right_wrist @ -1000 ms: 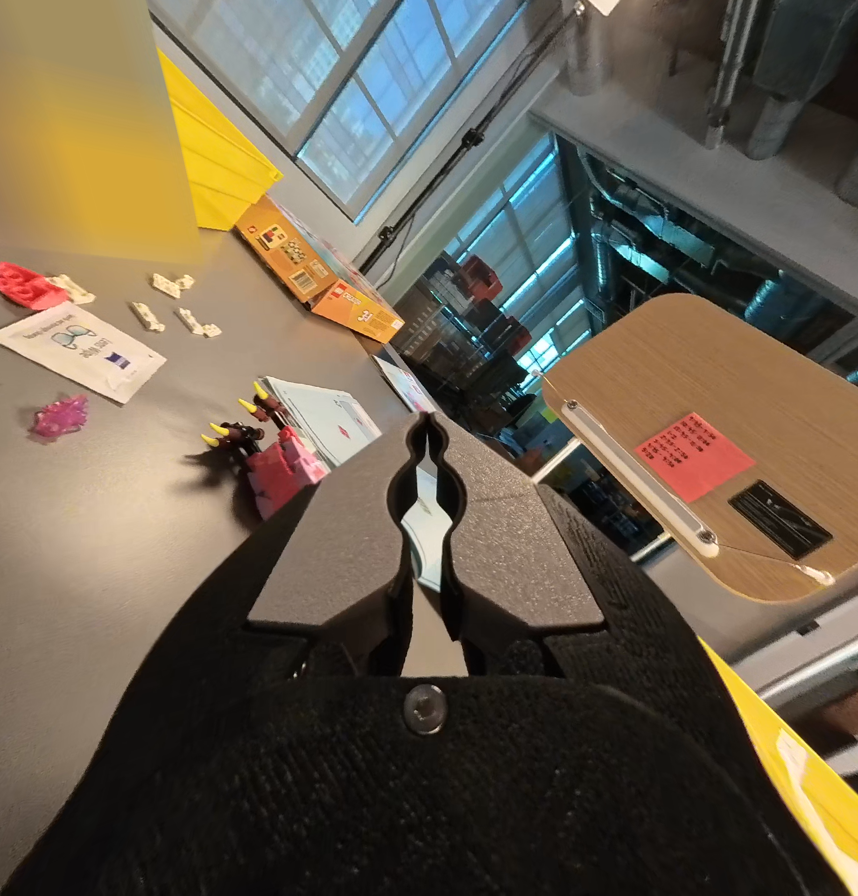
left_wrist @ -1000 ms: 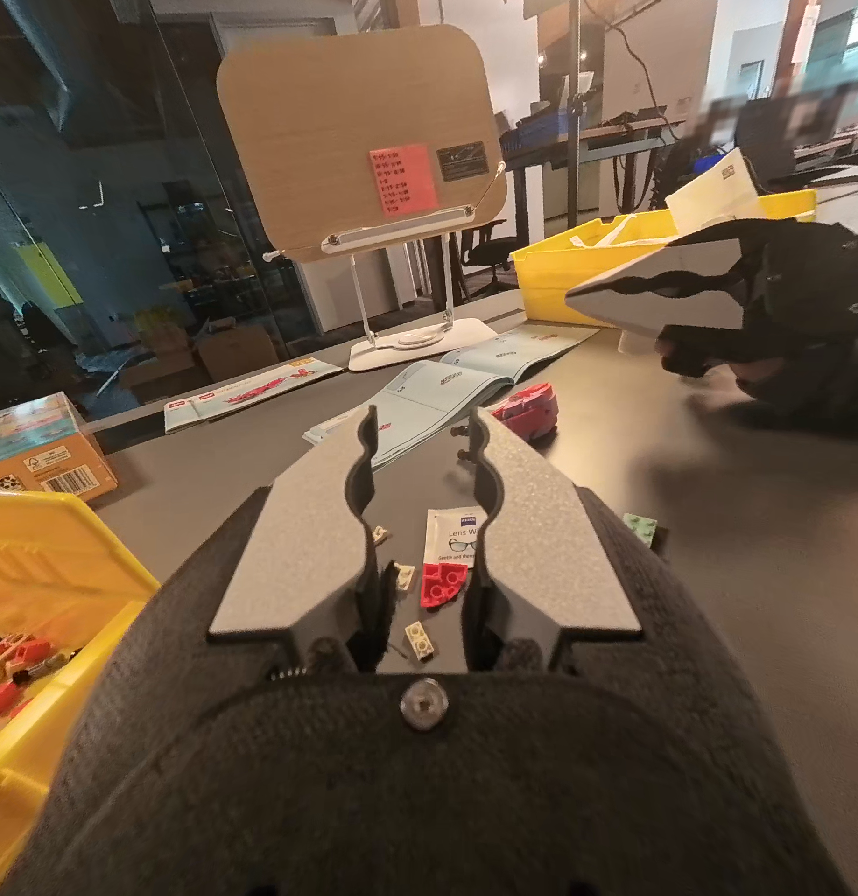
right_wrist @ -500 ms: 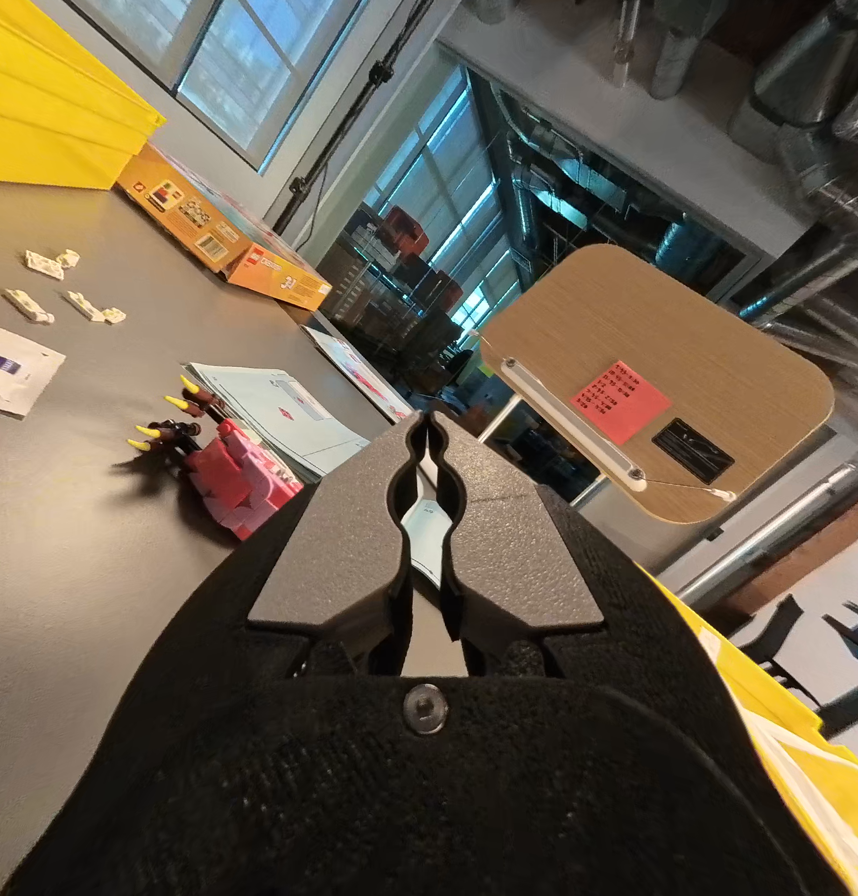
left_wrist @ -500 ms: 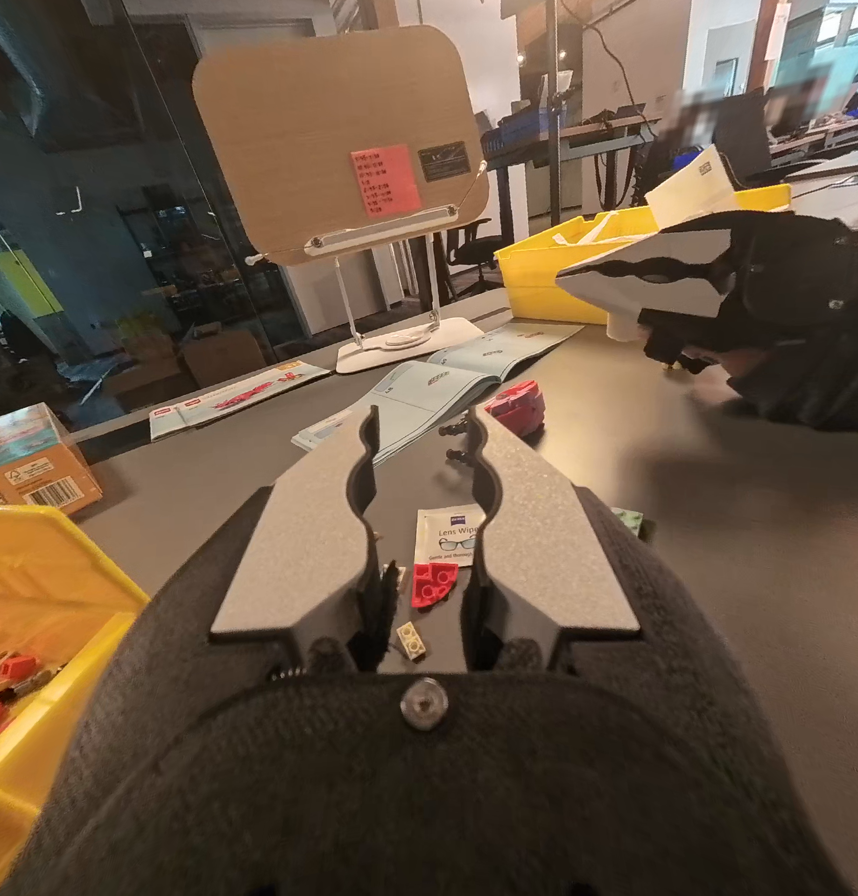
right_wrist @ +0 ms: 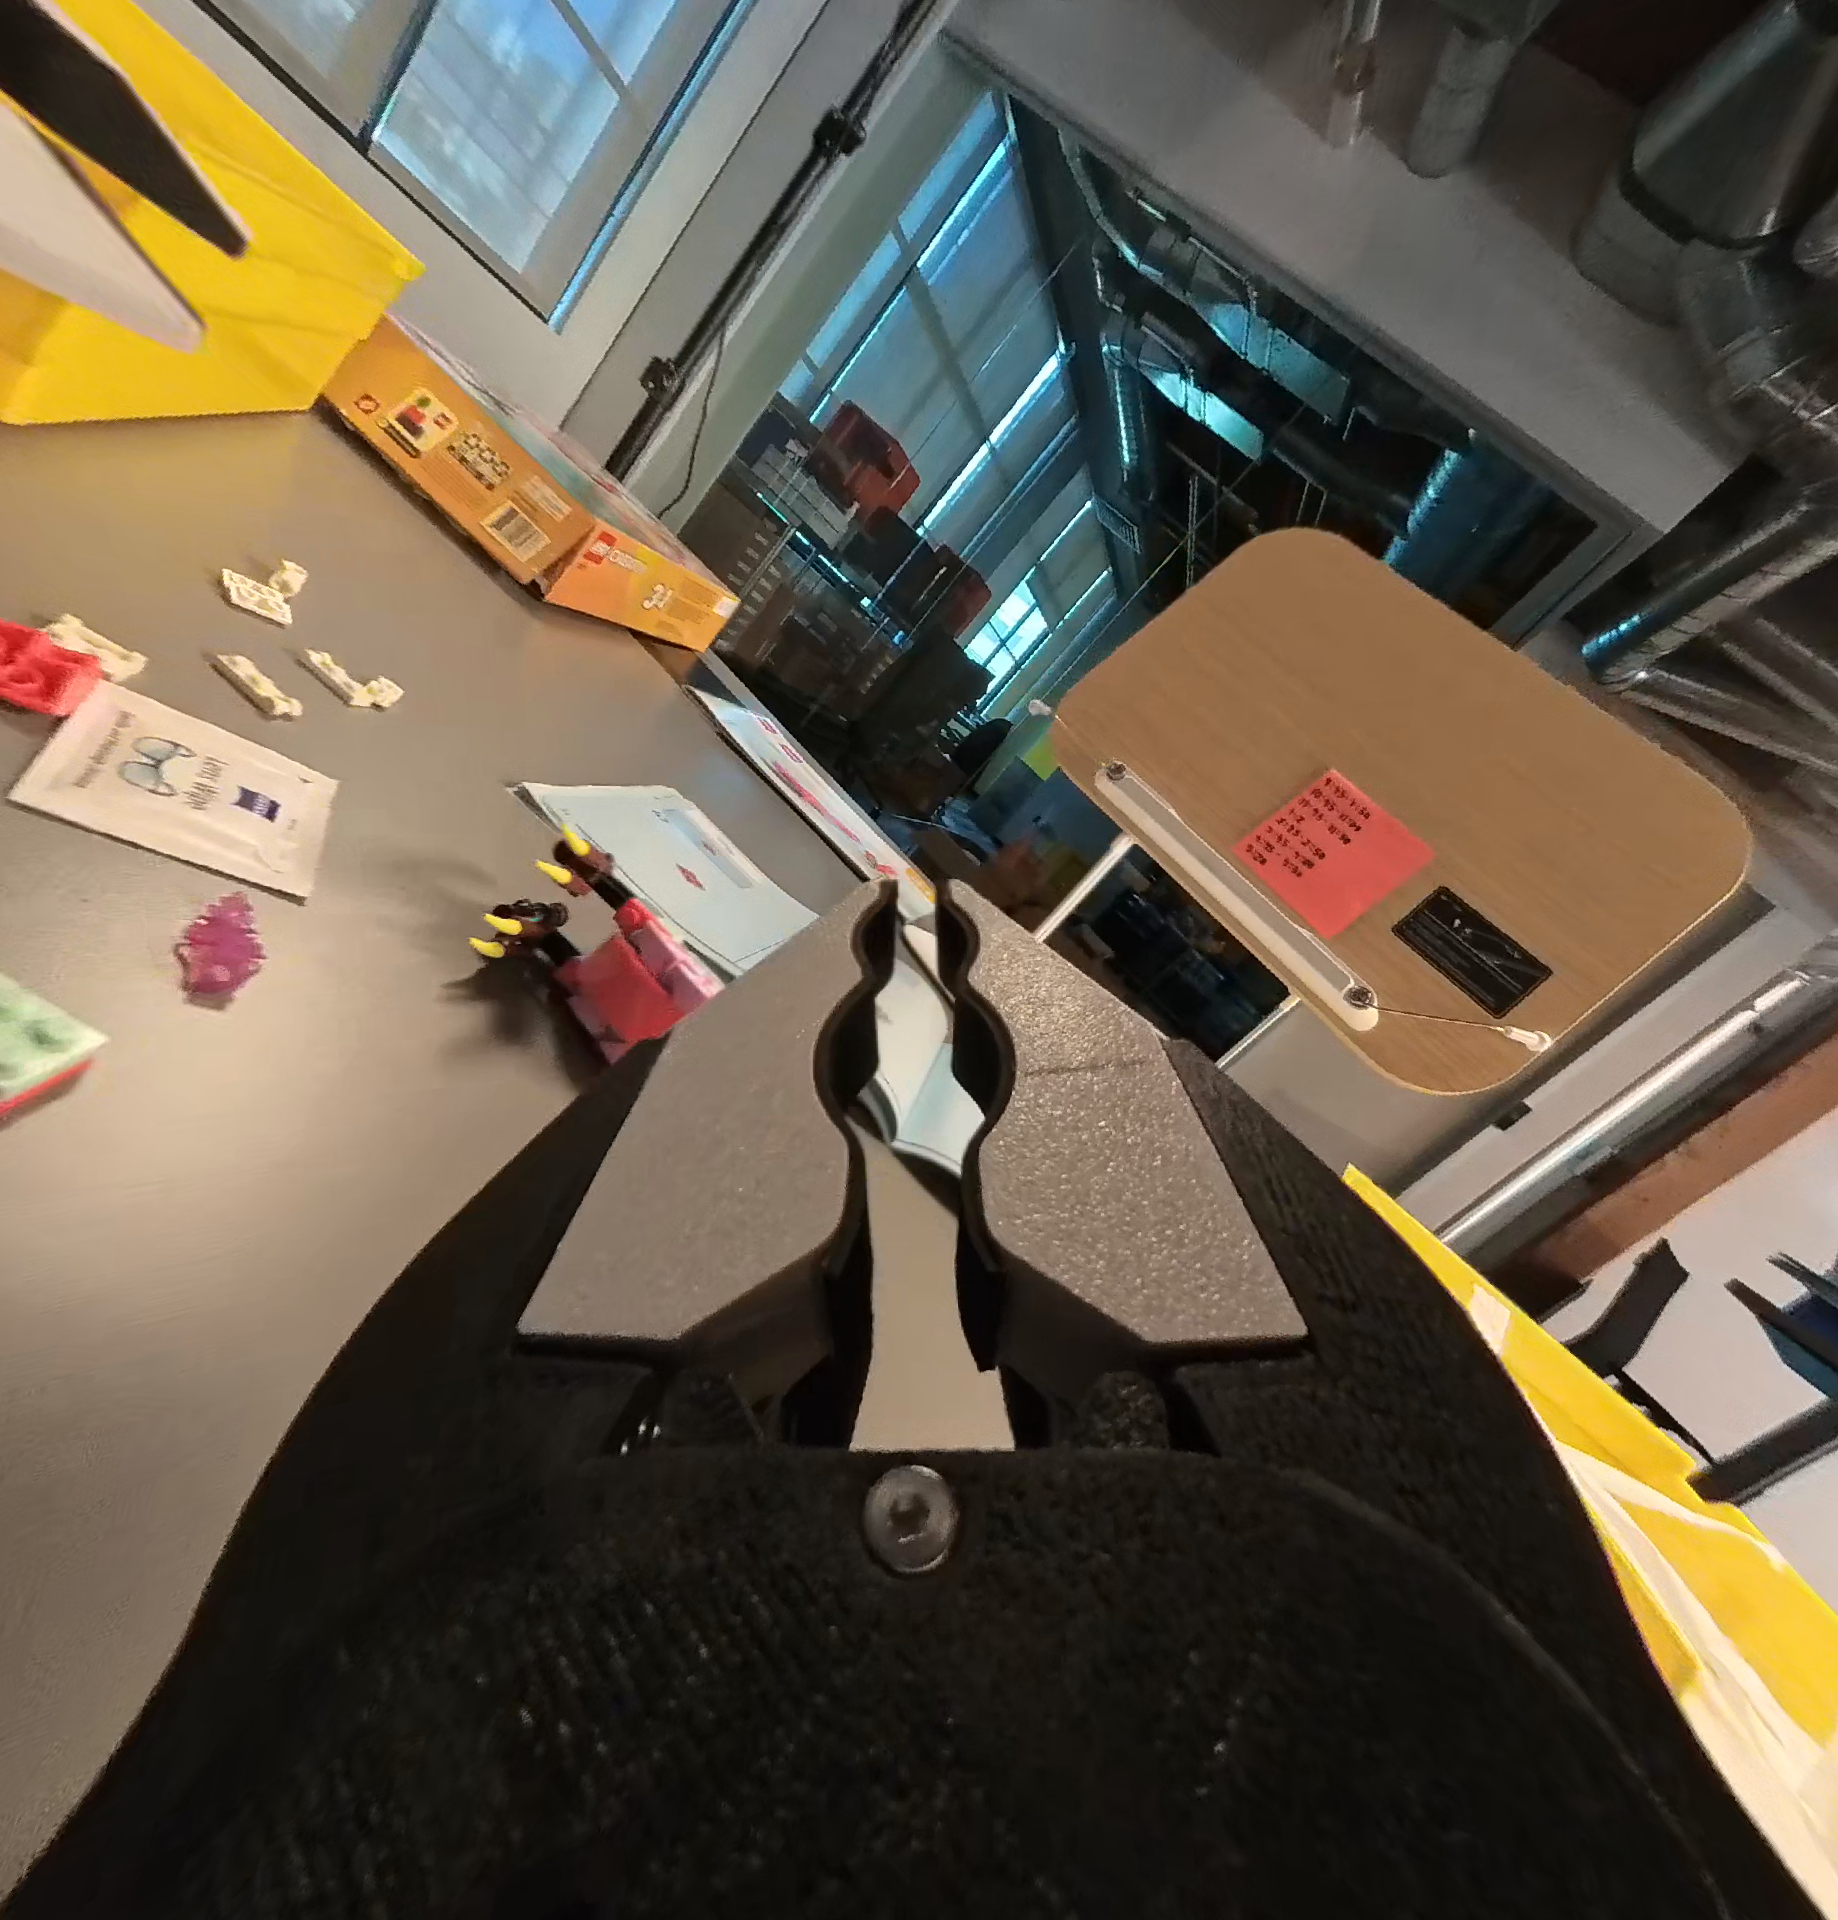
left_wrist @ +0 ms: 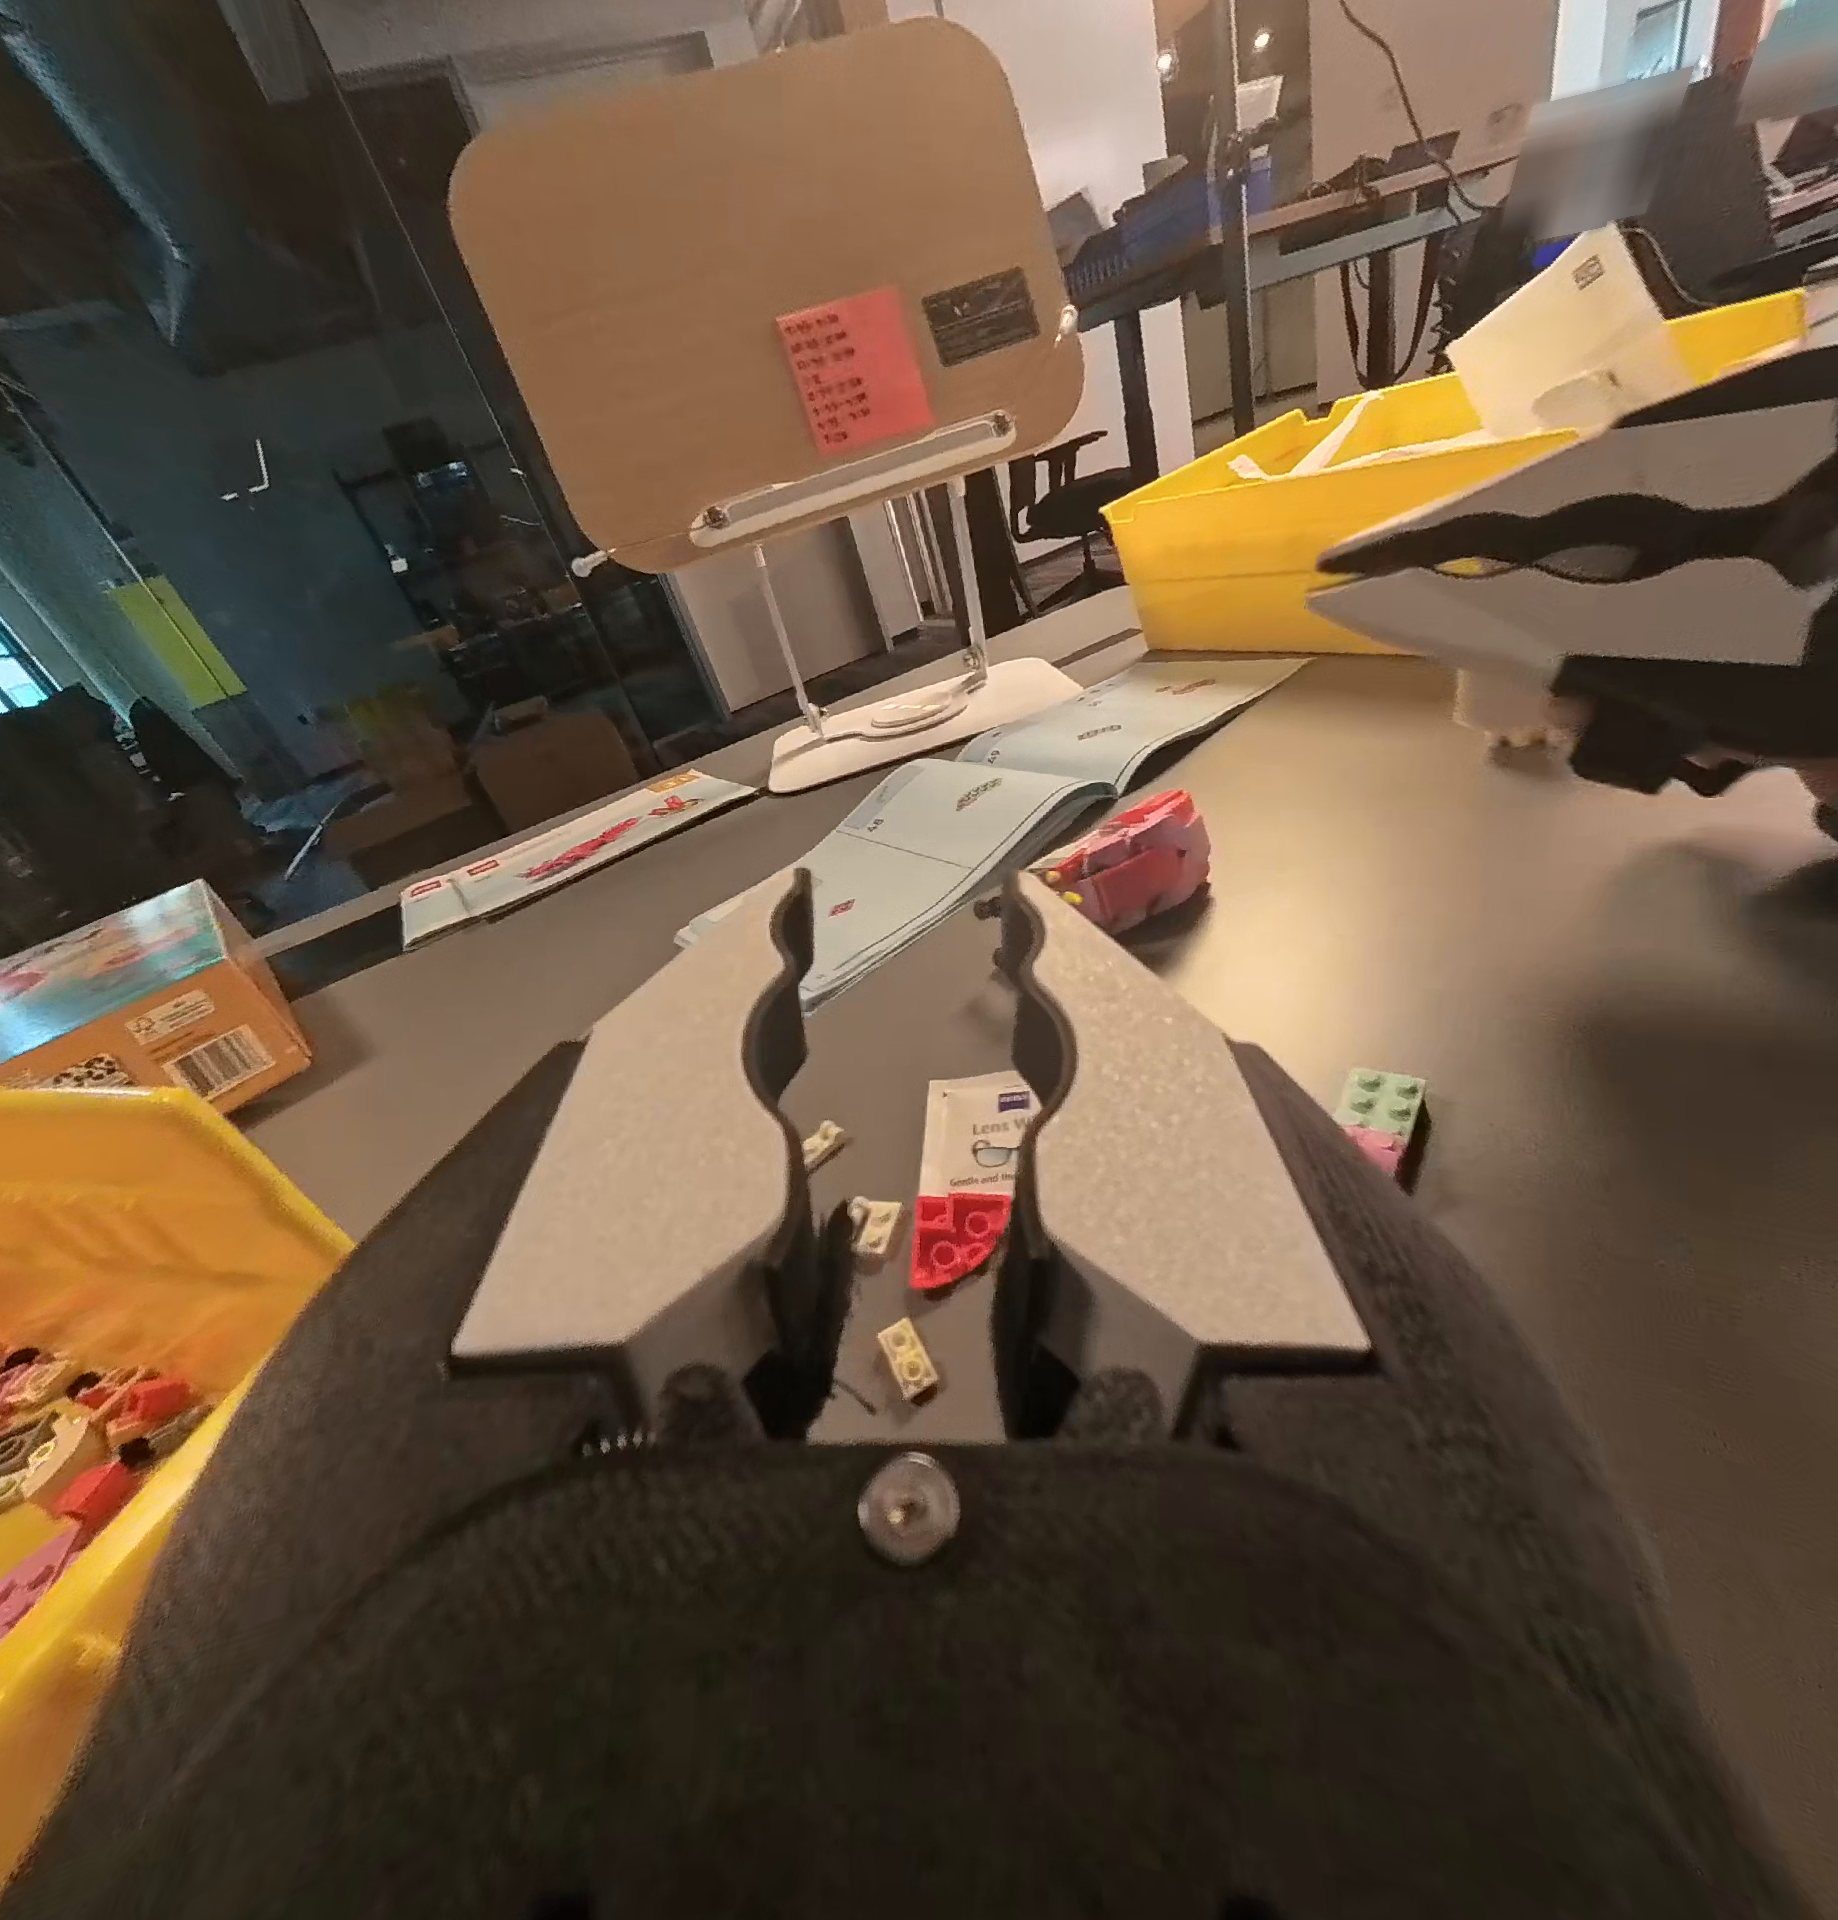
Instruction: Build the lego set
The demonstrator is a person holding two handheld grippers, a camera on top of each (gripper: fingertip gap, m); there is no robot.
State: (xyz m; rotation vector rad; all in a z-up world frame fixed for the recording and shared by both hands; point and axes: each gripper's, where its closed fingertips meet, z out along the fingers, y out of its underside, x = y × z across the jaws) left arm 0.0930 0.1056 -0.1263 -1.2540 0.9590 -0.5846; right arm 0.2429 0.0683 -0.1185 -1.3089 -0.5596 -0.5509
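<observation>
The left gripper [left_wrist: 907, 914] hangs over the grey table [left_wrist: 1414, 1039] with its jaws released and nothing between them. Straight below it lie a small cream brick [left_wrist: 909, 1363], a red rounded plate [left_wrist: 953, 1238] and a white wipe sachet [left_wrist: 972, 1132] printed with a blue logo and a drawing of glasses. Left of the sachet stands a yellow bin [left_wrist: 115, 1226] of mixed bricks; right of it lies a mint-green brick [left_wrist: 1380, 1103]. Beyond the sachet sit a red and pink brick model [left_wrist: 1138, 860] with yellow claws and an open pale-blue instruction booklet [left_wrist: 946, 842]. The right gripper [right_wrist: 917, 896] is raised over that booklet, jaws parted by a narrow slit and gripping nothing; something yellowish shows in the slit from the far side, too blurred to name. Farther back from the sachet stand a wooden book stand [left_wrist: 759, 301] with a pink handwritten note [left_wrist: 855, 369] and a black label, an orange printed box [left_wrist: 125, 1008] with a barcode, and a second yellow bin [left_wrist: 1237, 540].
</observation>
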